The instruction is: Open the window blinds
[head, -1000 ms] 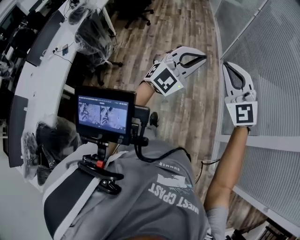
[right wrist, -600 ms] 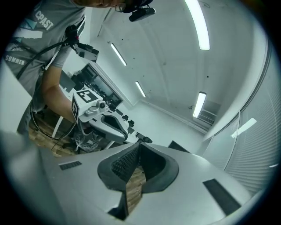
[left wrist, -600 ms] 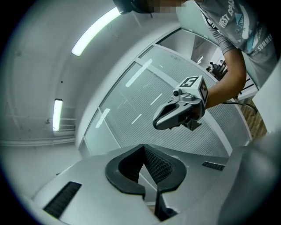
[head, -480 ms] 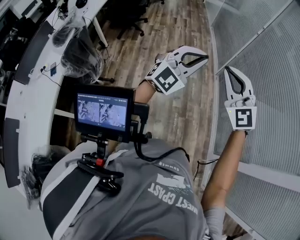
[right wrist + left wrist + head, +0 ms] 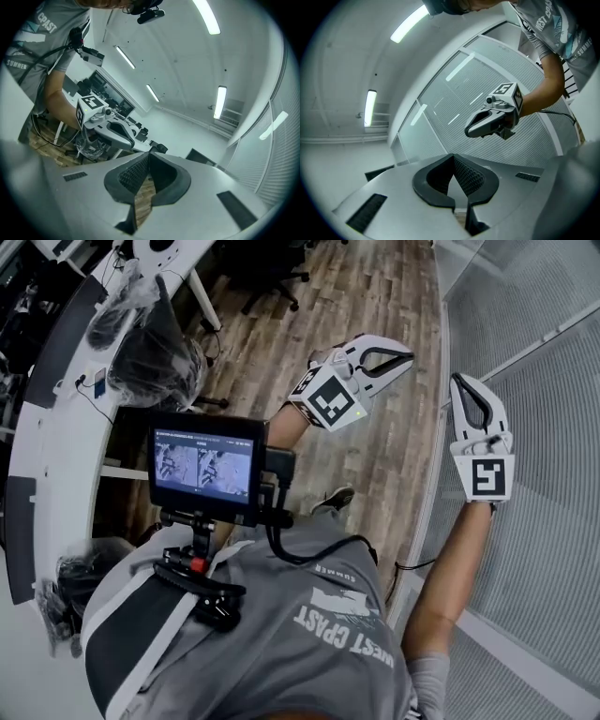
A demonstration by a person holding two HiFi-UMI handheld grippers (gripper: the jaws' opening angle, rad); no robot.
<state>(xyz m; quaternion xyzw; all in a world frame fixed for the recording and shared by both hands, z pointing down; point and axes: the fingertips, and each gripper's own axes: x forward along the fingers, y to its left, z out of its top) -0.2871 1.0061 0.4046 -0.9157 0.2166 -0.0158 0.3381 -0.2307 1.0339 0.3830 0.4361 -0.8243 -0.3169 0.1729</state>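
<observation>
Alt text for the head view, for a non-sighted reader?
A person seen from above holds out a left gripper and a right gripper, both shut and empty, beside blinds on the right. A monitor sits at the chest; wooden floor and a desk lie left.

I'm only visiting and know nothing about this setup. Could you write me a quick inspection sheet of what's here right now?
Surface: wooden floor.
Job's things: blinds lowered over the glass wall; no claw grips them.
Clutter: plastic-wrapped bundle beside the curved desk.
Grippers: left claw shut, empty; right claw shut, empty, held in front of the blinds.
Cables: black cable running from the chest screen.
Surroundings: office chair; ceiling light.
</observation>
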